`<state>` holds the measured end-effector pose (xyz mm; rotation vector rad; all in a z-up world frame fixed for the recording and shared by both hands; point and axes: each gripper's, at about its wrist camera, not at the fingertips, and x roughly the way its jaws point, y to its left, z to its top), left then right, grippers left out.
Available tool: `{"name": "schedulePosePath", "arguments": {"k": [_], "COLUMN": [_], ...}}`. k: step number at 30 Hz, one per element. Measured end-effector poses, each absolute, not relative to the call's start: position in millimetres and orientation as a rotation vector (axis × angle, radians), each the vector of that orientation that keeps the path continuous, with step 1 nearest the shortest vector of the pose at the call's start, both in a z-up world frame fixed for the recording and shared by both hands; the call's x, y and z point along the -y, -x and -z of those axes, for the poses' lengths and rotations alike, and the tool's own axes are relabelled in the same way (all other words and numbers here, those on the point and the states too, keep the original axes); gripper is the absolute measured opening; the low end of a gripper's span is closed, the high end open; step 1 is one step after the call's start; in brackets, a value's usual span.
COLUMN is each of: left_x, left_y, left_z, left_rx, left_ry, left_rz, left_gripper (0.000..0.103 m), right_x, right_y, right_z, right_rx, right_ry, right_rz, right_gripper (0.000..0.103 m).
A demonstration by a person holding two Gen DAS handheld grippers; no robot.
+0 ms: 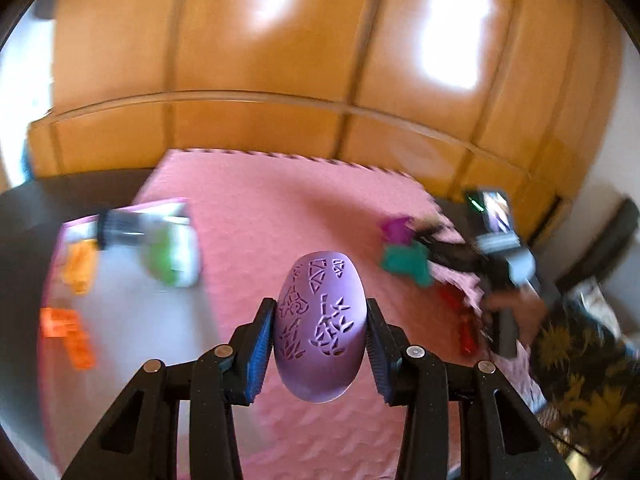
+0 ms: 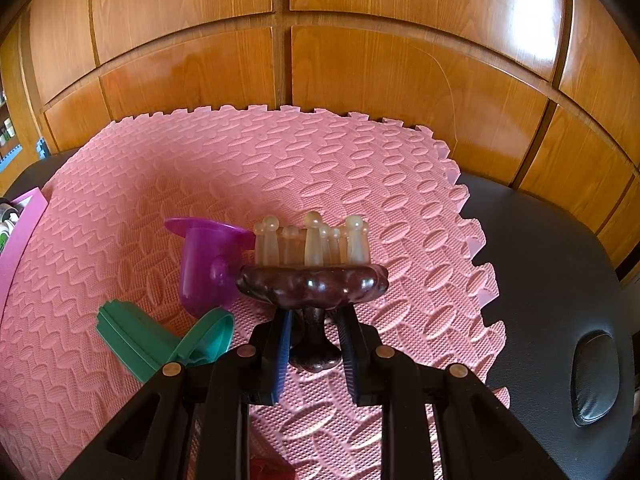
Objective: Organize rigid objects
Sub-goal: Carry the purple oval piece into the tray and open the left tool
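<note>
**Both grippers loaded above the pink mat**

Left gripper [image 1: 320,332] clamped partway closed on a lilac egg [image 1: 320,326], pads on its two long sides, lifted clear above the pink foam mat [image 1: 256,216]. Looks hollow and light, pierced with cut-out patterns, so probably brittle; smooth curve likely to slip. Best gripped at the widest girth, gently. Right gripper [image 2: 314,344] pinched tight on the narrow stem of a dark brush [image 2: 312,280], pale bristle pegs pointing up. Stiff, seemingly solid; stem the natural hold. Purple cup [image 2: 208,264] and green piece [image 2: 140,336] lying on the mat just left of it. Tray [image 1: 120,320] off left, blurred.
</note>
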<state>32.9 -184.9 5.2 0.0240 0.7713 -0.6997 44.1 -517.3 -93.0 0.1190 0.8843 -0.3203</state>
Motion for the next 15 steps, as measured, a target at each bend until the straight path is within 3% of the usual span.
{"name": "schedulePosePath", "arguments": {"k": [8, 15], "left_x": [105.6, 96.8], "left_y": [-105.2, -145.0], "left_z": [21.9, 38.0], "left_rx": [-0.908, -0.951], "left_ry": [0.132, 0.15], "left_rz": [0.442, 0.371], "left_gripper": [0.043, 0.043], "right_x": [516.2, 515.7], "right_y": [-44.2, -44.6], "right_z": [92.6, 92.7], "right_rx": [-0.885, -0.885], "right_ry": [-0.111, -0.108], "right_rz": [0.325, 0.326], "right_gripper": [0.022, 0.022]}}
